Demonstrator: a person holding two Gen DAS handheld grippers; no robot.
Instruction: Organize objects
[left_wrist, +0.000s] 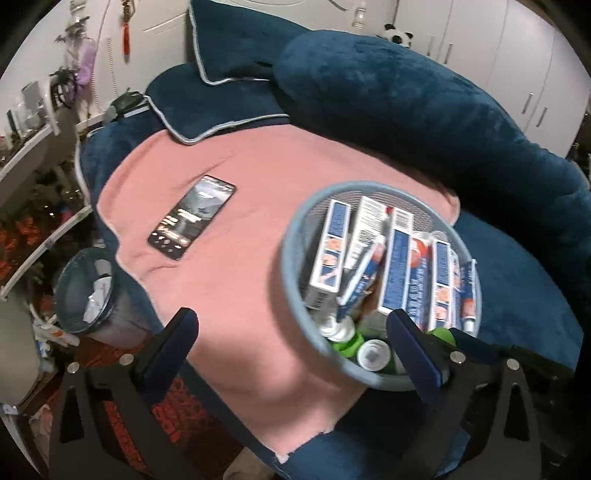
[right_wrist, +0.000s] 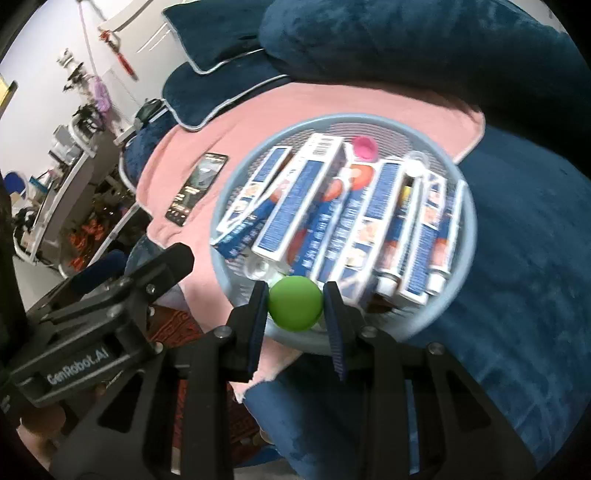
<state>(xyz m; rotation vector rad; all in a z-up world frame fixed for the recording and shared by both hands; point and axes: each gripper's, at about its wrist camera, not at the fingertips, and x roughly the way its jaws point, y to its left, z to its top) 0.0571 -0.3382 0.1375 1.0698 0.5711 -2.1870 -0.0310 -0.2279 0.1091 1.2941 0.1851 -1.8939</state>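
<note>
A round grey-blue mesh basket (left_wrist: 291, 236) (right_wrist: 467, 243) stands on a pink towel (left_wrist: 236, 280) (right_wrist: 258, 107). It holds several blue-and-white boxes (left_wrist: 330, 251) (right_wrist: 303, 199), tubes (left_wrist: 364, 273) (right_wrist: 441, 240) and green-capped bottles (left_wrist: 349, 345). My right gripper (right_wrist: 295, 304) is shut on a green-capped bottle (right_wrist: 294, 303) at the basket's near rim. My left gripper (left_wrist: 295, 347) is open and empty, its right finger (left_wrist: 413, 347) over the basket's near edge. A pink cap (right_wrist: 364, 147) lies at the basket's far side.
A black phone (left_wrist: 192, 218) (right_wrist: 195, 188), screen lit, lies on the towel left of the basket. Dark blue cushions (left_wrist: 406, 96) (right_wrist: 406, 37) ring the seat. A bin (left_wrist: 85, 291) with paper stands on the floor at left. Shelves (left_wrist: 33, 147) line the left wall.
</note>
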